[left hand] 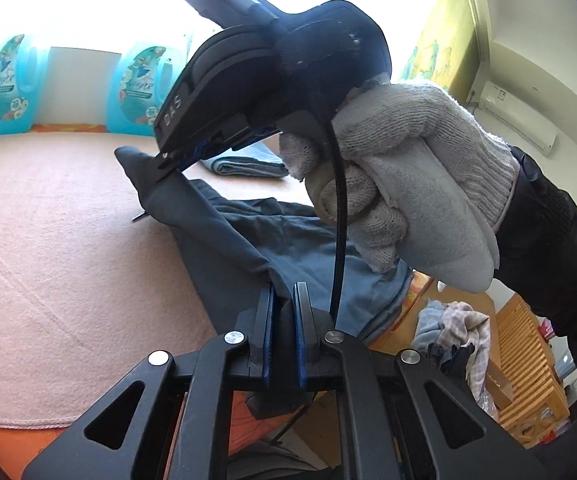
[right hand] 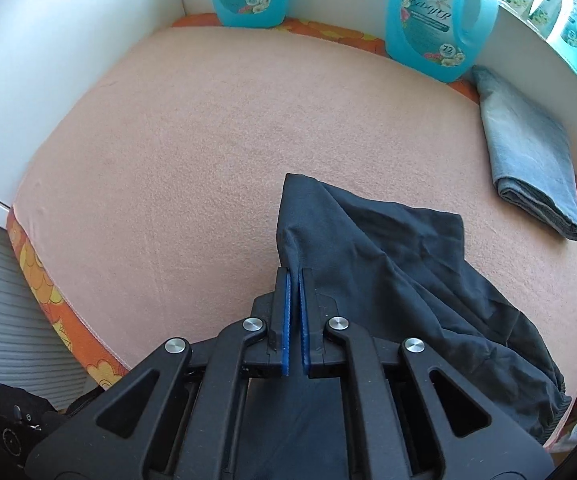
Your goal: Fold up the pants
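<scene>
**Over the pink blanket: both grippers clamped on the dark pants**

Over the near part of the pink blanket (right hand: 216,152), I have the dark pants (right hand: 388,264) pinched at two spots along one edge. My right gripper (right hand: 295,276) is clenched on a fold of the cloth, its tip pointing steeply down, and a peak of fabric stands up just past its pads. My left gripper (left hand: 282,296) is also clamped on the cloth, which runs taut between the two tools. In the left wrist view the right gripper (left hand: 164,166) bites a raised corner, held by a gloved hand (left hand: 400,172).

From the pinched edge the pants trail off toward the right side of the right wrist view, their long axis slanting that way; the loose bulk lies crumpled on the blanket and reaches its right rim.

Ahead and to the left the blanket is bare, giving me broad room. At its far border two blue detergent jugs (right hand: 440,20) stand against a white wall (right hand: 68,40). A folded blue towel (right hand: 528,152) lies along the right side, well apart from the pants. An orange patterned edge (right hand: 48,292) shows at the blanket's near left.
</scene>
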{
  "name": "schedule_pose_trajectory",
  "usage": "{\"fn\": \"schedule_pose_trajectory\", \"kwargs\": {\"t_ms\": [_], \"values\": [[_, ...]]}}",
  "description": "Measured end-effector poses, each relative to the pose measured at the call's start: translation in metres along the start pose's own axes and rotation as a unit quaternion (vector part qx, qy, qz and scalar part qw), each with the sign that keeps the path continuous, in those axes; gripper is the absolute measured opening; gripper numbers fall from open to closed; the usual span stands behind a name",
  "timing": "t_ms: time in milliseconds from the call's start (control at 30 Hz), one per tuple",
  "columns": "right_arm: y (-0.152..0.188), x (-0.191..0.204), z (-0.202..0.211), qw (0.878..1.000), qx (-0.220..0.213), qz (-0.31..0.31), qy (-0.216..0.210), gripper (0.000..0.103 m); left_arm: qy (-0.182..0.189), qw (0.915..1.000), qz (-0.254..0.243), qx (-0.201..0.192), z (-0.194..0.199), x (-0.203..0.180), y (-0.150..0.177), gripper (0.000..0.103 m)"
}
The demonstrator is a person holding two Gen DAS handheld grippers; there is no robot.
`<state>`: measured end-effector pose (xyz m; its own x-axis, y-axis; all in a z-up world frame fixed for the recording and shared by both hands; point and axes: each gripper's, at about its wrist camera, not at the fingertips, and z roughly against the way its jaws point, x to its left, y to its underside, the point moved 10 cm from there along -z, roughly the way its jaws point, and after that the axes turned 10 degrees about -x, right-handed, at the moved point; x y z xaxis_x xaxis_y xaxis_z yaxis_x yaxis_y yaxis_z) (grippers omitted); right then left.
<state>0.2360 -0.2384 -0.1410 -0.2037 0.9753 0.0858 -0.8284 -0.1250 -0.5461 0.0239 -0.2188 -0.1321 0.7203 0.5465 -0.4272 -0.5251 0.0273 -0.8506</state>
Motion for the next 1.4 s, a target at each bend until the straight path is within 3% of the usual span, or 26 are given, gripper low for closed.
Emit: {"fn": "schedule_pose_trajectory", "kwargs": {"t_ms": [267,433,500,567,633,667,800,933,1033,1133,1333,1400], "values": [[0.005,-0.102,0.082,0.991,-0.09,-0.094,0.036,0.003,0.073,0.997,-0.025,0.004,-0.037,-0.059,-0.02,0.006],[0.024,-0.15,0.098,0.985,-0.108,-0.133,0.036,0.003,0.09,0.9949,-0.036,0.028,-0.055,-0.07,-0.012,0.005],[0.038,-0.151,0.087,0.986,-0.089,-0.139,0.013,0.003,0.08,0.9951,-0.048,0.031,-0.05,-0.065,-0.006,0.005],[0.05,-0.147,0.068,0.986,-0.063,-0.152,-0.017,0.011,0.07,0.9954,-0.049,0.043,-0.044,-0.059,0.002,0.005],[0.06,-0.14,0.051,0.984,-0.056,-0.165,-0.043,0.041,0.05,0.9956,-0.063,0.048,-0.038,-0.053,0.006,0.005],[0.063,-0.136,0.042,0.983,-0.051,-0.167,-0.059,0.046,0.039,0.9957,-0.065,0.054,-0.034,-0.047,0.009,0.005],[0.079,-0.118,0.006,0.98,-0.018,-0.177,-0.093,0.048,0.01,0.9963,-0.051,0.068,-0.023,-0.023,0.018,0.01],[0.086,-0.107,-0.016,0.979,0.002,-0.177,-0.104,0.048,0.001,0.9949,-0.049,0.088,-0.024,-0.016,0.031,0.04],[0.088,-0.107,-0.022,0.979,0.009,-0.176,-0.099,0.048,0.006,0.9923,-0.074,0.099,-0.031,-0.026,0.042,0.042],[0.085,-0.112,-0.024,0.979,0.01,-0.181,-0.097,0.048,0.003,0.9898,-0.101,0.1,-0.041,-0.034,0.047,0.052],[0.075,-0.121,-0.034,0.977,0.011,-0.193,-0.094,0.048,-0.007,0.9869,-0.116,0.112,-0.068,-0.032,0.057,0.051],[0.073,-0.121,-0.037,0.978,0.013,-0.188,-0.087,0.048,0.002,0.9889,-0.1,0.11,-0.069,-0.029,0.058,0.036]]}}
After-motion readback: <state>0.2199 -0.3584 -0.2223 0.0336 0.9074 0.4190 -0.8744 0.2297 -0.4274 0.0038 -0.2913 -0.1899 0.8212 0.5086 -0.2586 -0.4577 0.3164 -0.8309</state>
